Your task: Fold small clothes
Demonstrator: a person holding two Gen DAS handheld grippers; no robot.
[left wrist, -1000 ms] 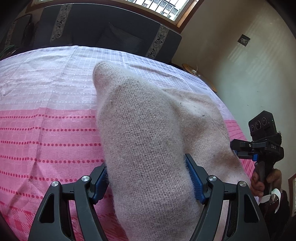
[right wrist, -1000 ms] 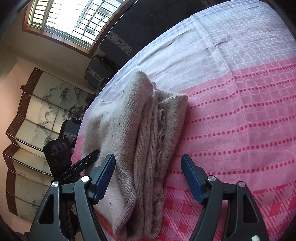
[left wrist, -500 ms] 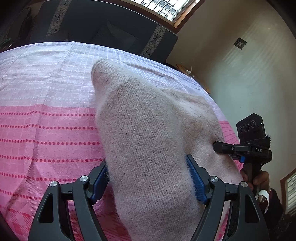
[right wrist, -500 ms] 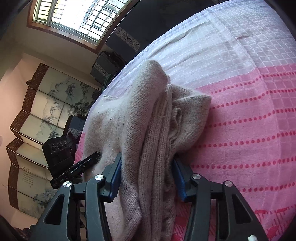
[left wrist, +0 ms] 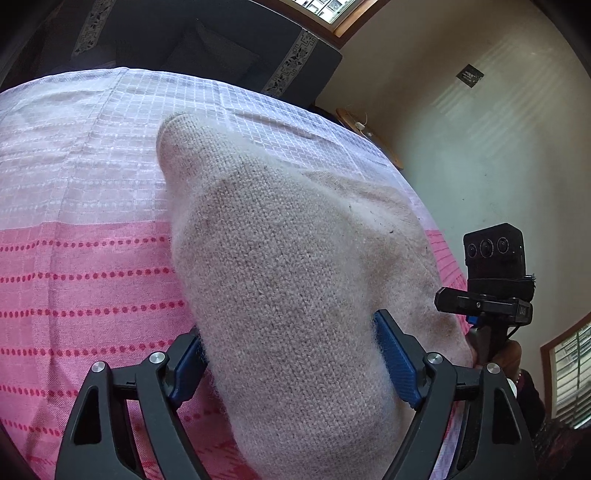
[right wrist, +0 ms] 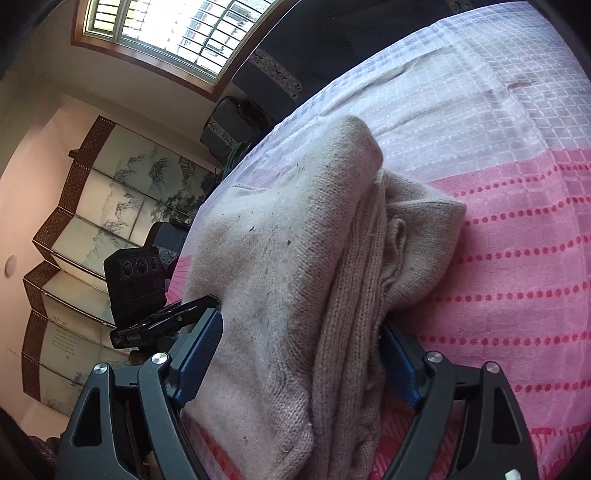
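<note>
1. Surface: pink-and-white woven cloth (left wrist: 85, 229) with rows of red dots and a pale checked band farther off; it covers the whole work area in both views.
2. Nearest, left wrist view: left gripper (left wrist: 291, 360), blue pads pressed into both sides of a thick fold of the beige knit garment (left wrist: 295, 266). Clamped on it.
3. Nearest, right wrist view: right gripper (right wrist: 299, 350), blue pads either side of the stacked folded layers of the same garment (right wrist: 295, 240). The gap is filled with knit; the grip reads as closed on the bundle.
4. Garment lies on the cloth between the two grippers, folded in several layers; dark lint specks on top.
5. Left view only: the right gripper (left wrist: 487, 295) seen from outside, at the garment's right edge, with a three-lens camera block. Small lettering on its bar, too small to read.
6. Right view only: the layered fold edges, and the left gripper (right wrist: 159, 317) from outside; its bar label is unreadable.
7. Far: dark sofa (left wrist: 207, 48) with patterned trim, window (right wrist: 177, 33) with grille, painted folding screen (right wrist: 110, 206).
</note>
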